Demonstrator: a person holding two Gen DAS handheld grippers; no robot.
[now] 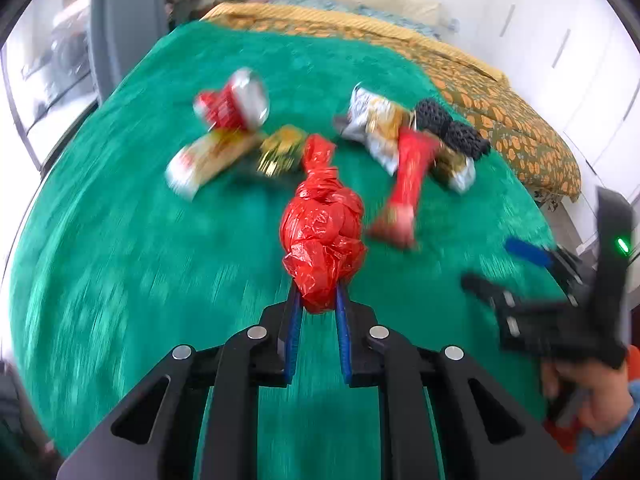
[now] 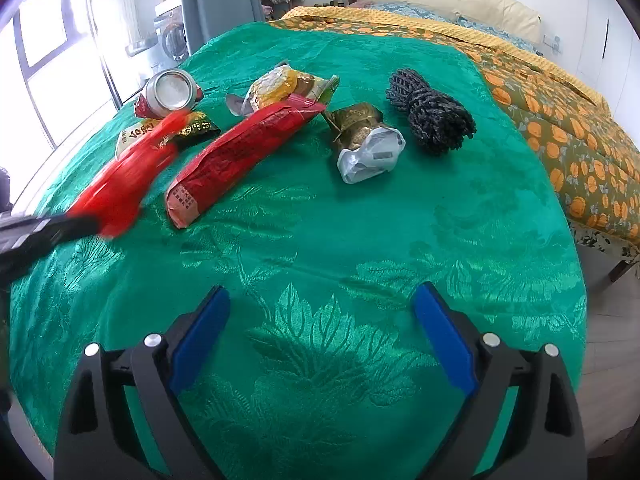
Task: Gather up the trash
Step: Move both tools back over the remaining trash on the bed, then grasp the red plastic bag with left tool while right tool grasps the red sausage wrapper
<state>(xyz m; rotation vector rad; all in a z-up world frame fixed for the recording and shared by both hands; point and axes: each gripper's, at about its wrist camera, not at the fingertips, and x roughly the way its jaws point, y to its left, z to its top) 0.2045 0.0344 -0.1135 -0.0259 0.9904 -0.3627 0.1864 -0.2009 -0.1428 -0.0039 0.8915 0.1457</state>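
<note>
My left gripper (image 1: 318, 298) is shut on a knotted red plastic bag (image 1: 322, 232) and holds it above the green cloth; the bag shows blurred at the left of the right wrist view (image 2: 120, 184). My right gripper (image 2: 320, 308) is open and empty above the cloth, and shows at the right of the left wrist view (image 1: 516, 276). Trash lies beyond: a crushed can (image 2: 170, 92), a long red wrapper (image 2: 240, 148), a yellow snack packet (image 2: 284, 84), a gold and silver wrapper (image 2: 364, 140), a gold packet (image 2: 192, 130).
A green patterned cloth (image 2: 320, 240) covers the table. A dark coil of rope (image 2: 432, 112) lies at the far right of the trash. A bed with an orange-patterned cover (image 2: 560, 120) stands right behind. Windows and a washing machine (image 2: 168, 40) are at left.
</note>
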